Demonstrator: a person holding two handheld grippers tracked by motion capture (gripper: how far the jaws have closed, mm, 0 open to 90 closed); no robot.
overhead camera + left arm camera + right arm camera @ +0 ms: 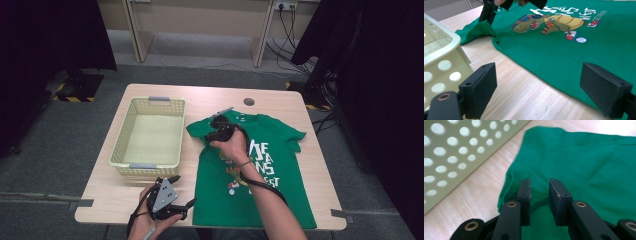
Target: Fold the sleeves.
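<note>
The green T-shirt (260, 170) lies flat, soft and light, likely to sag; pinch a sleeve or hem. Your right gripper (539, 195) has its jaws slightly parted over the left sleeve, gripping nothing; your left gripper (539, 87) stands wide apart.

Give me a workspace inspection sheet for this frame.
Surface: wooden table, bare at the far edge.
Job's things: green T-shirt flat, print up; yellow basket left of it, nothing inside.
Clutter: nothing seen.
Grippers: right claw on the sleeve, jaws slightly apart, cloth between, not pinched; left claw open over the table edge by the hem.
Cables: black lead along the right forearm.
Surroundings: grey floor, desks, dark curtains.
</note>
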